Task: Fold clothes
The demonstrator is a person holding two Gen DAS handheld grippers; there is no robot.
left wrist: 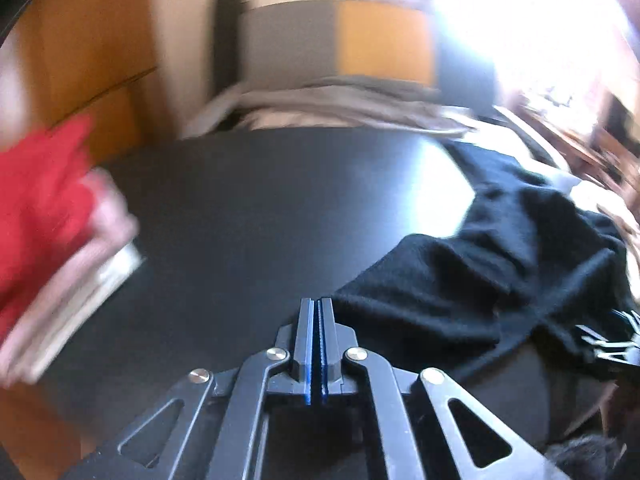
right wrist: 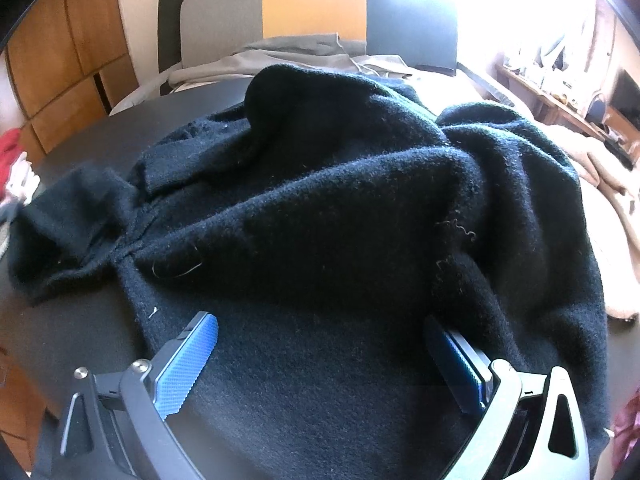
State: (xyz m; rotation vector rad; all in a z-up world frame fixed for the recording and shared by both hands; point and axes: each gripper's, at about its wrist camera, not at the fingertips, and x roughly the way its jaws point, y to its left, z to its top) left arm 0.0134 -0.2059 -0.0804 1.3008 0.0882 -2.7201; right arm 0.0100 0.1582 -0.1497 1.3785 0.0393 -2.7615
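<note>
Over the dark round table (left wrist: 248, 208), I am keeping my left gripper (left wrist: 319, 308) pressed fully together, its two blue-lined fingers meeting with nothing visible between them. Its tips are sitting just beside the near left edge of the black knit garment (left wrist: 500, 272); whether they are touching the wool I cannot tell, since that view is smeared.

I am holding my right gripper (right wrist: 320, 344) spread wide, one blue pad (right wrist: 188, 368) on either side, hanging low over the garment (right wrist: 340, 208) with the wool filling the gap between the fingers. The pads are not squeezing anything.

From the left wrist view I am seeing what the other barely shows: a wide bare stretch of tabletop, and at the far left a blurred pile of red cloth (left wrist: 44, 184) with paler fabric beneath it. That view is also catching the metal frame of my right gripper at its right edge, over the black wool.

From the right wrist view I am getting the garment sharp and nearly whole: it is lying crumpled in thick folds, a rounded hump rising at the far side, a sleeve-like part (right wrist: 76, 216) trailing off to the left, loose threads and lint on its surface. Beyond it a beige cloth (right wrist: 288, 60) is lying at the table's far edge, in front of a chair back in grey and orange (right wrist: 312, 4).

So the garment is lying to the right of my left tool and directly beneath and ahead of my right one.
</note>
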